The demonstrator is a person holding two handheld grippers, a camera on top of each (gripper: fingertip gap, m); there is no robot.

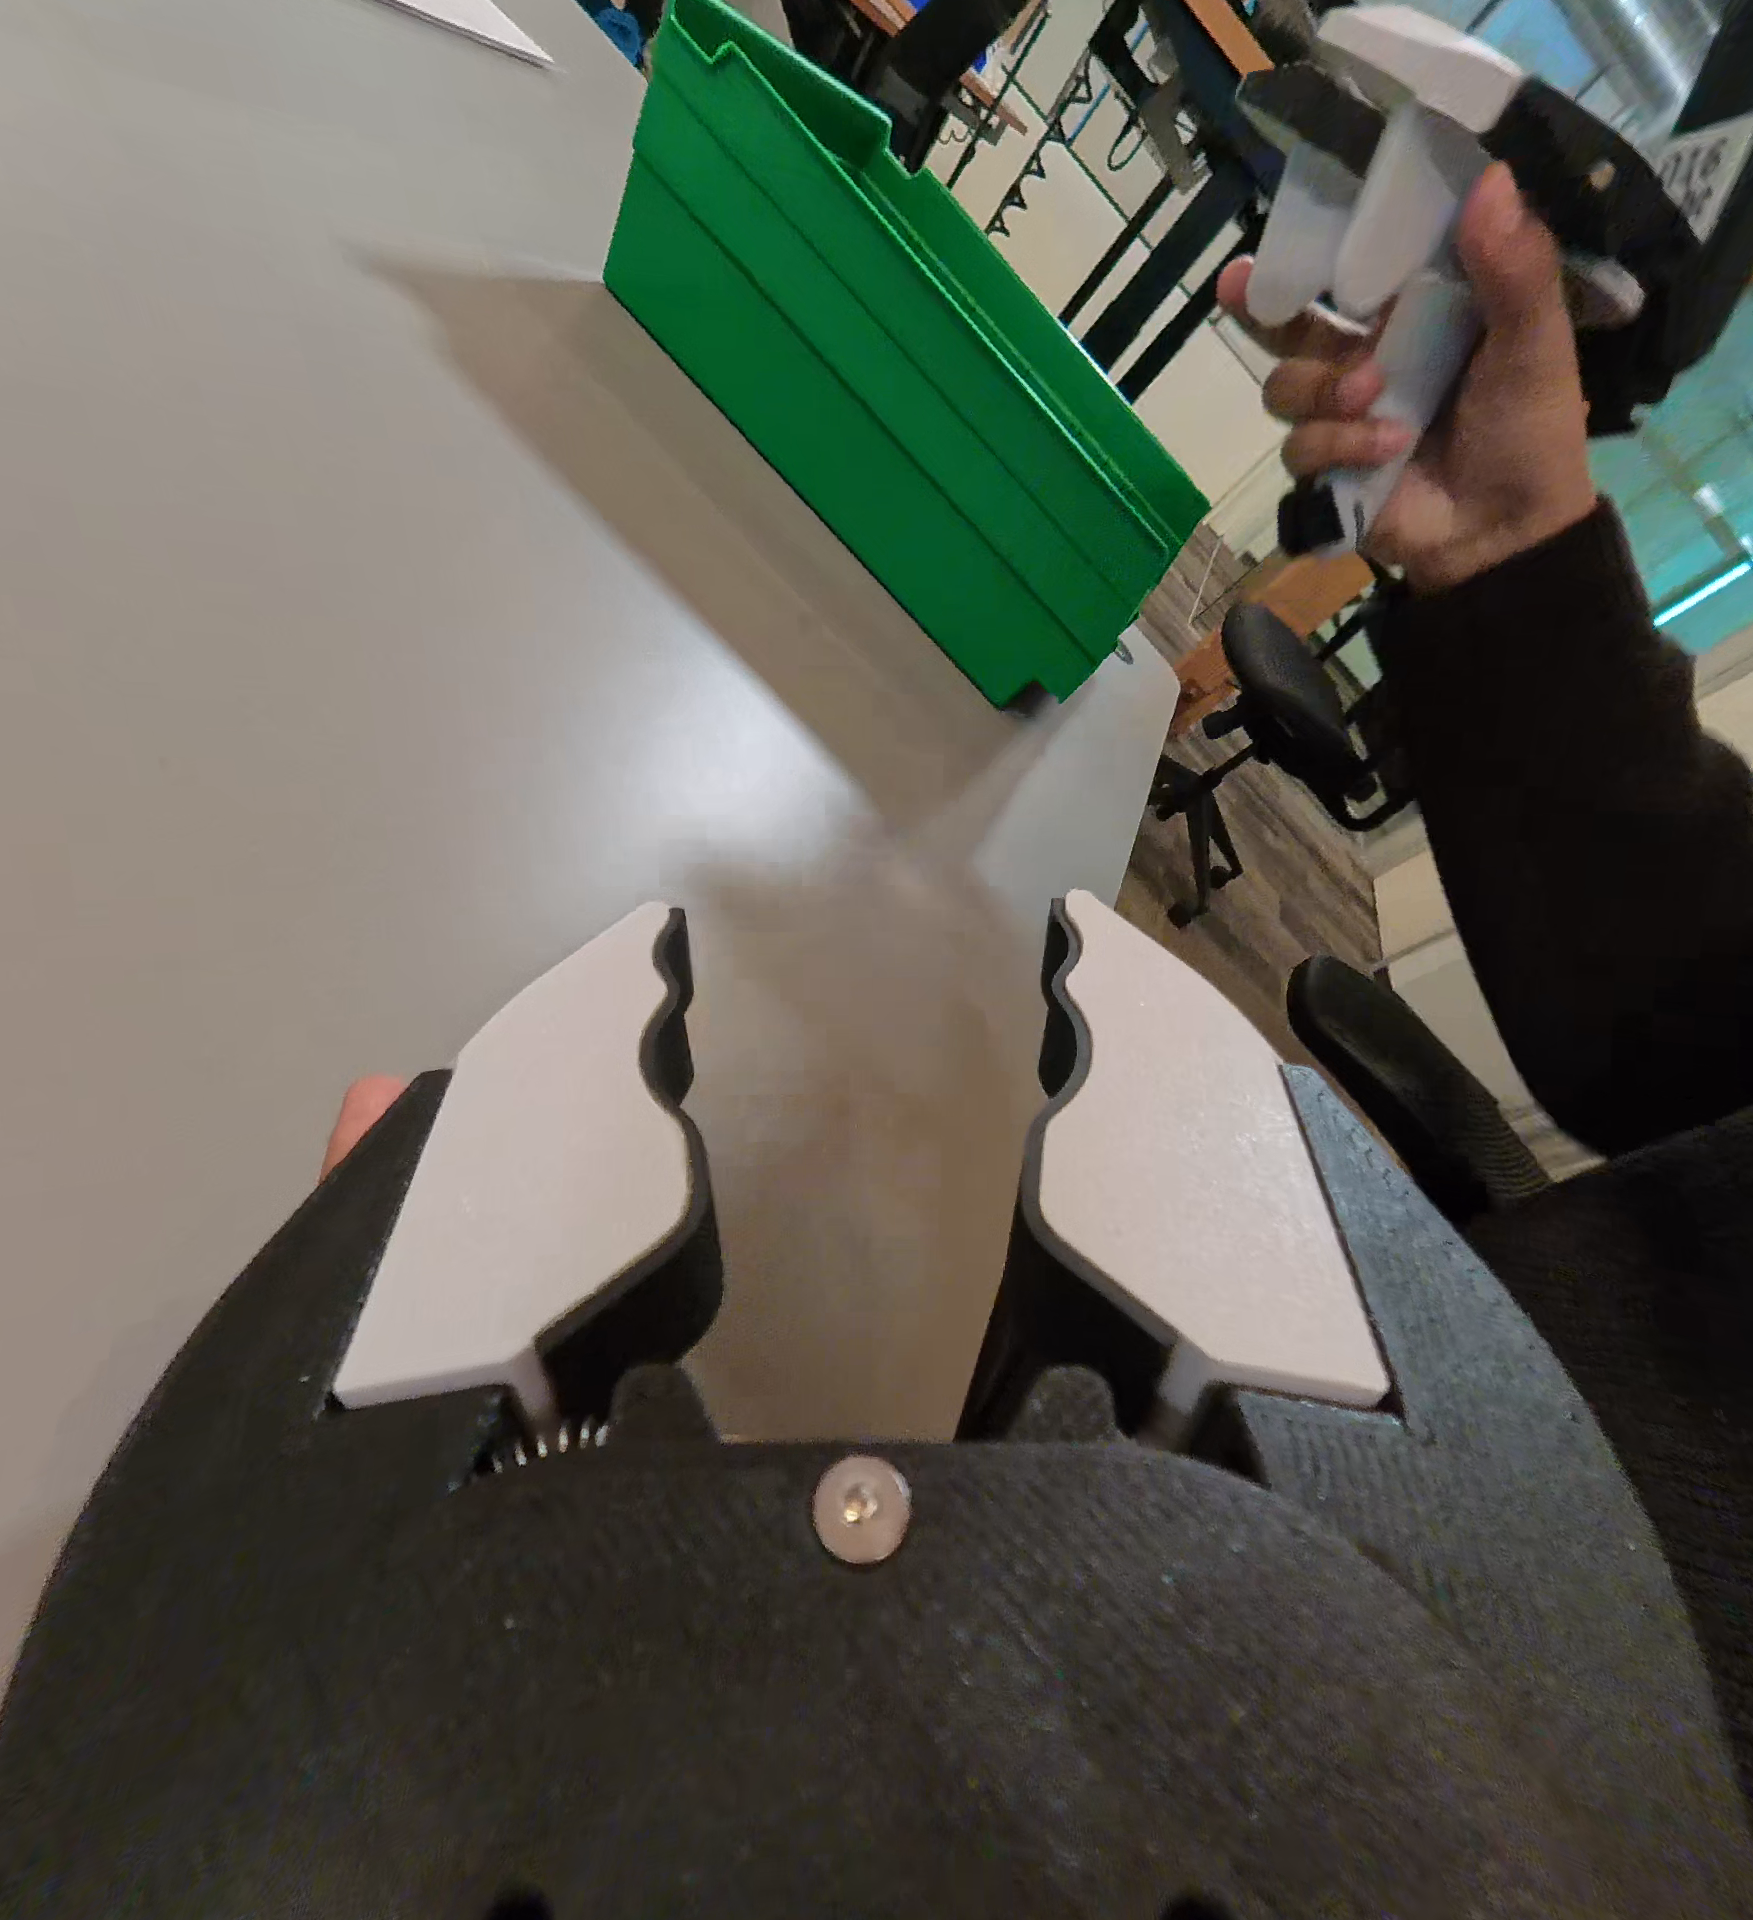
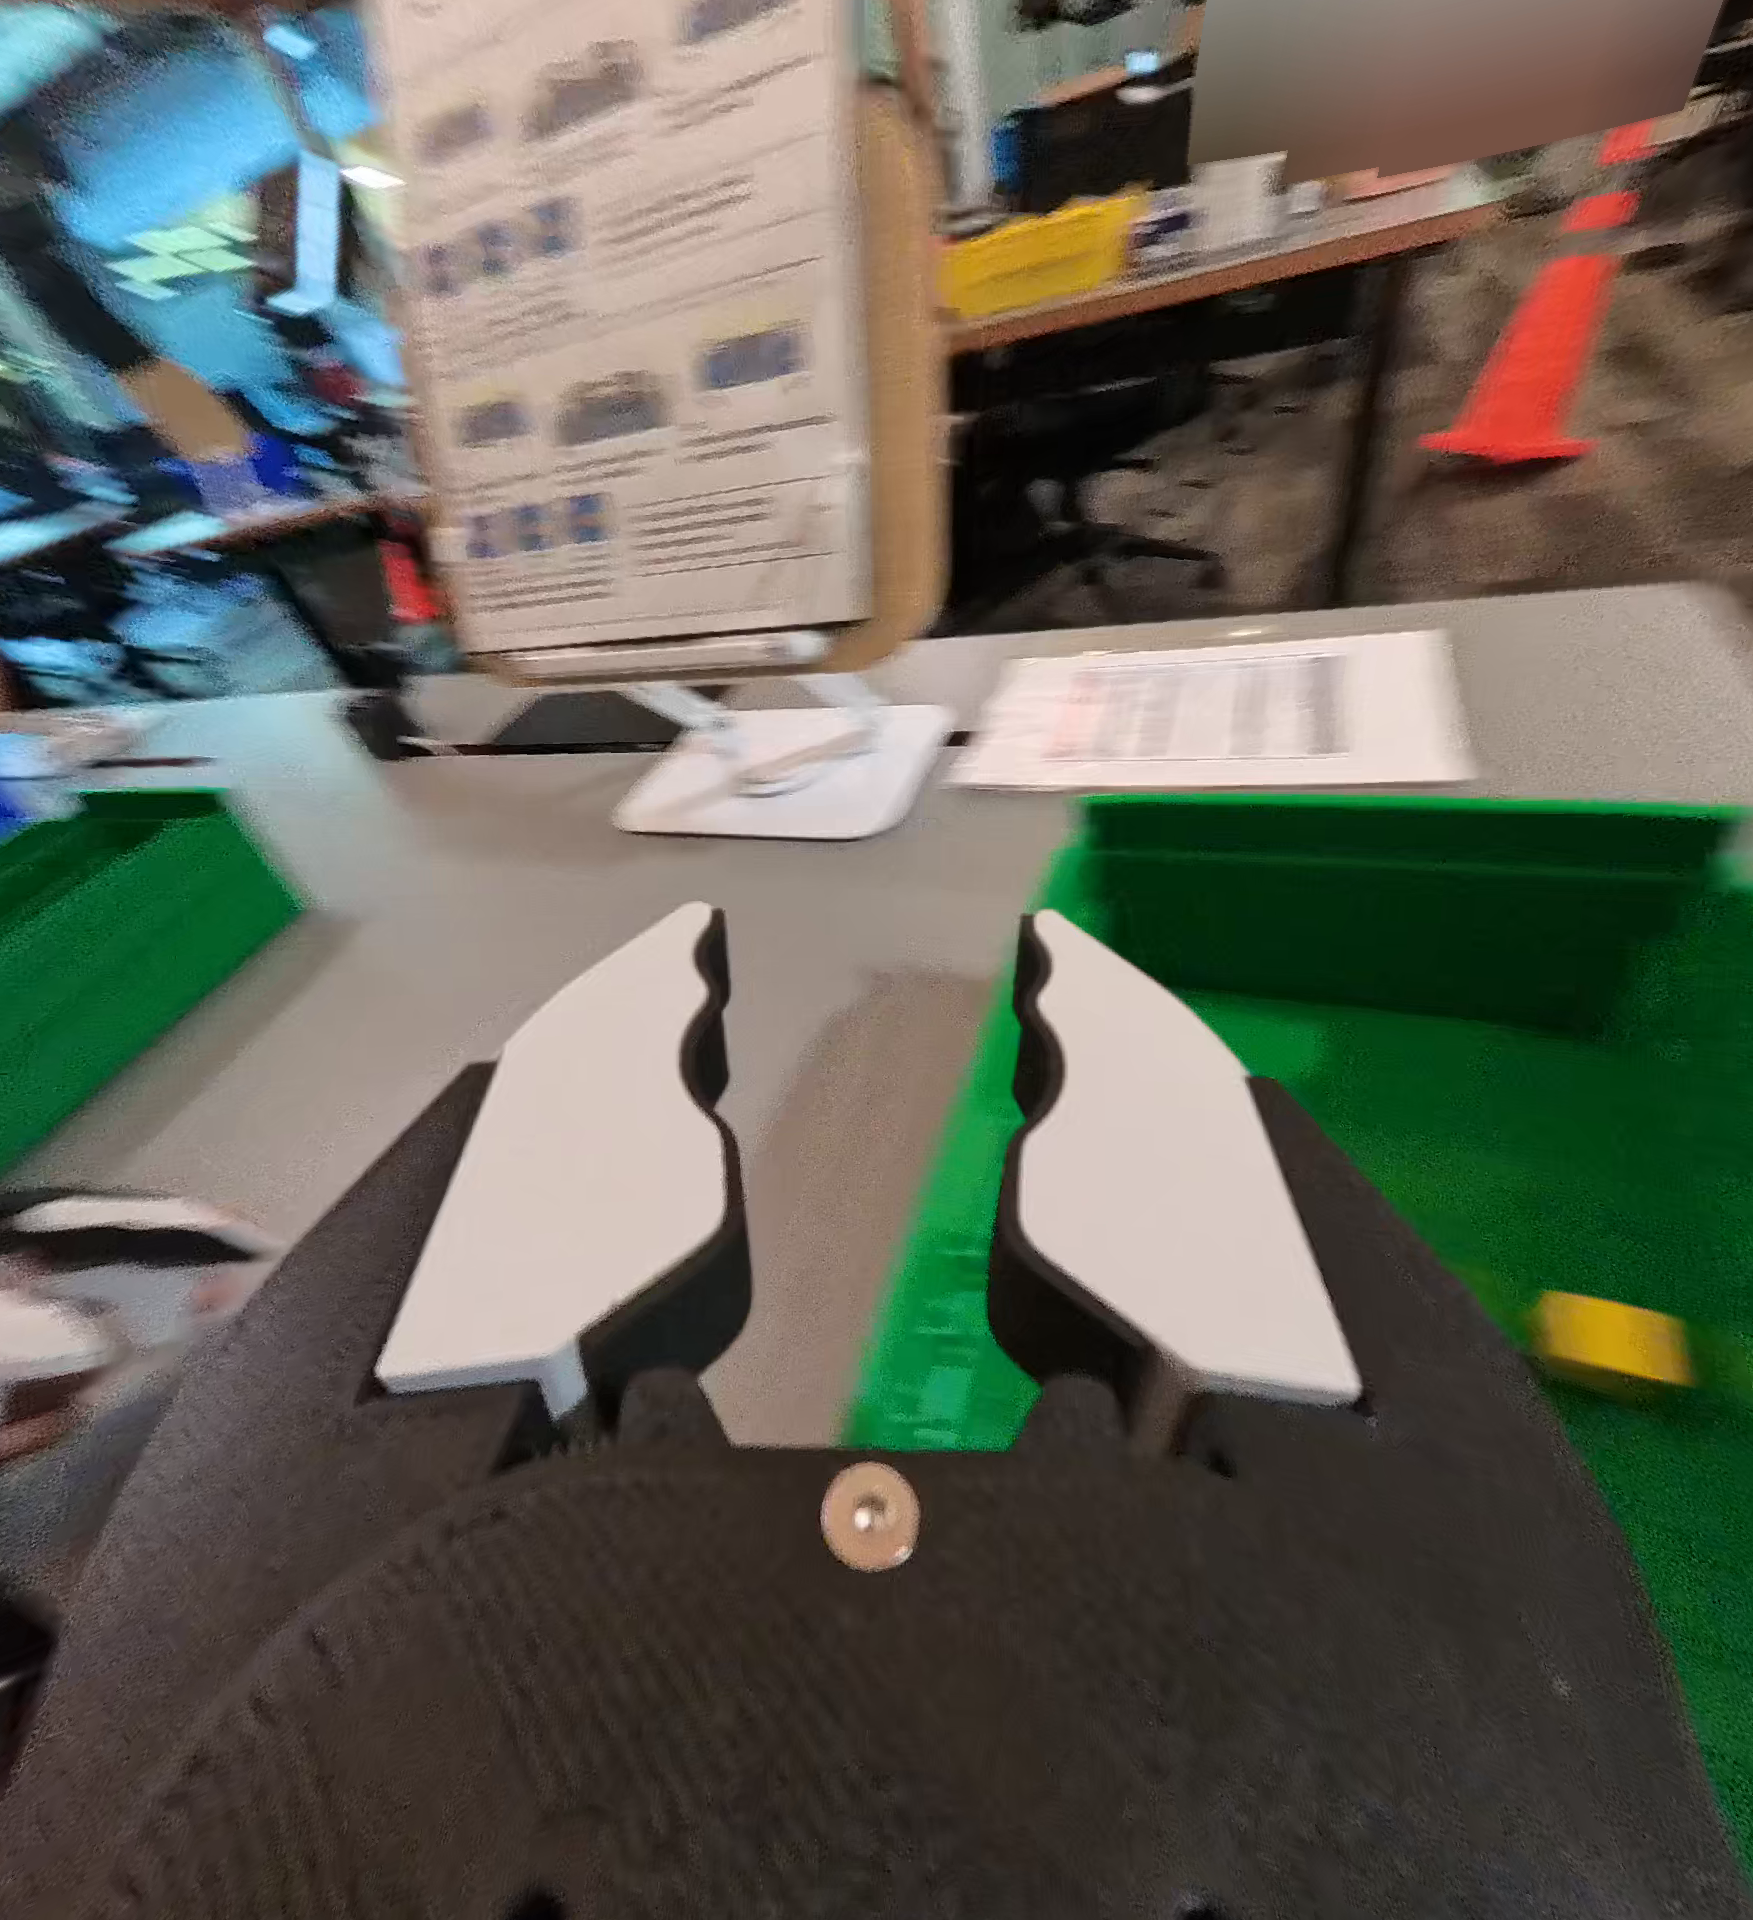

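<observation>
Right of the empty, parted right tongs (image 2: 872,925), a green bin (image 2: 1474,1091).

The right wrist view is smeared throughout. A poster board (image 2: 643,332) shows illegible print. A small yellow object (image 2: 1612,1342) in the green bin (image 2: 1474,1091) cannot be identified. A second green bin (image 2: 72,966) is cut off at the left edge.
</observation>
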